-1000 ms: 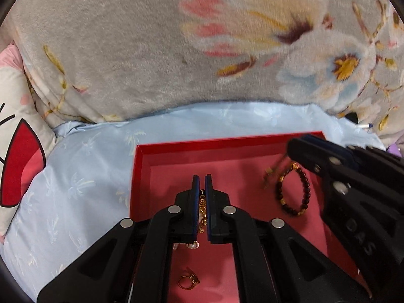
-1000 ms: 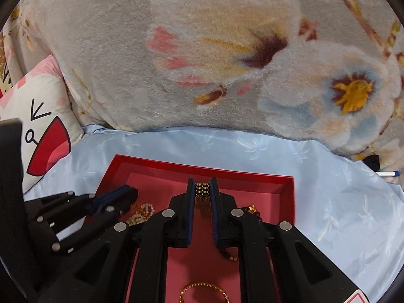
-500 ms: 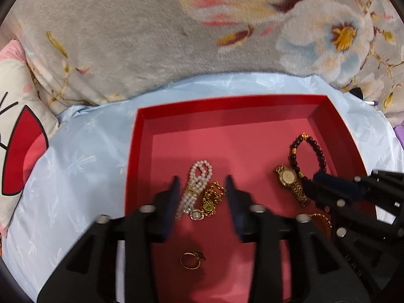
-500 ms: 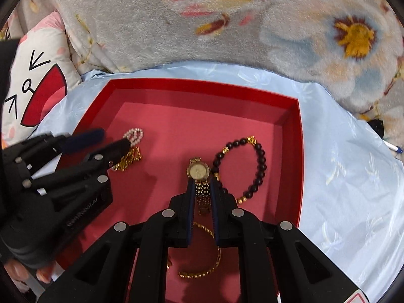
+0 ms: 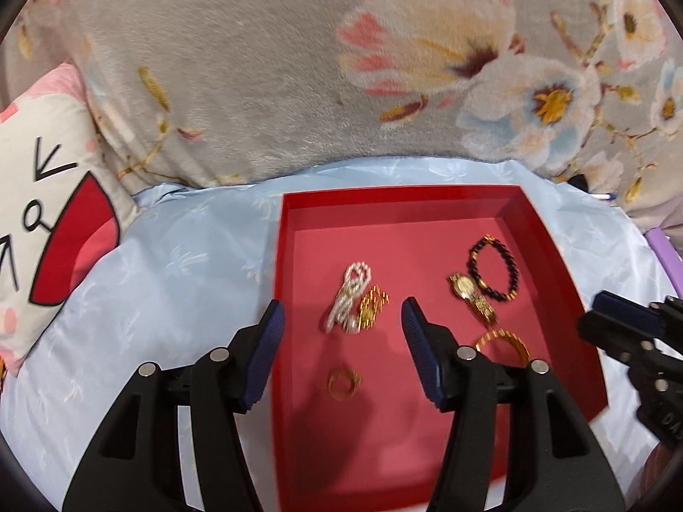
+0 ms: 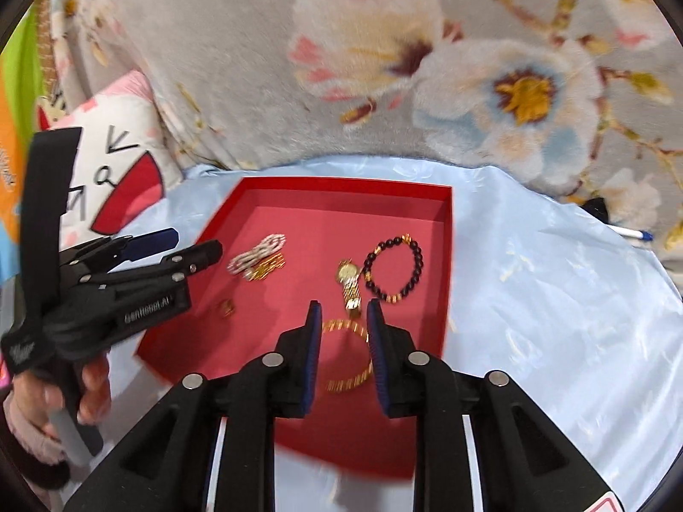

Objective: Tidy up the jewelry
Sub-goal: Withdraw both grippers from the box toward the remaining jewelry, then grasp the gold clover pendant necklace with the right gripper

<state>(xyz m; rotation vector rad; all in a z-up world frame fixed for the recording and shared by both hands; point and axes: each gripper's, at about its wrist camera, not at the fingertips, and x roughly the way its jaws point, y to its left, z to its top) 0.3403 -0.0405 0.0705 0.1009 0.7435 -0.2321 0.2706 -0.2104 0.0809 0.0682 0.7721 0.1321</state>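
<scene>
Your left gripper [image 5: 339,333] hangs above the near left part of the shallow red cardboard tray [image 5: 550,247], its blue-padded jaws spread wide and holding nothing; one finger sits over the tray's left wall, the other over the pink floor. Your right gripper [image 6: 340,324] is parted too, though more narrowly, and it grips nothing; between its pads you see a thin gold chain bracelet [image 6: 348,356] lying in a loop on the tray floor.

All the jewelry lies inside the tray. A white pearl bracelet [image 5: 350,294] is bunched at left centre, touching a tangled gold chain with a round pendant [image 5: 371,309]. Nearer to you, apart from that pair, sits a small gold ring [image 5: 343,382], blurred. On the right, a gold wristwatch with a pale round dial [image 5: 469,296] lies diagonally, its case just beside a bracelet of dark round beads with gold spacers [image 5: 495,266] laid out as an open loop.

The tray rests on a pale blue satin sheet with a faint leaf pattern [image 6: 555,298]. Behind it rises a grey plush blanket printed with large pink and white flowers [image 5: 299,64], and at the left lies a white cartoon-face cushion with a red mouth [image 5: 47,196]. In the right wrist view your left hand [image 6: 55,401] grips the left tool's handle.
</scene>
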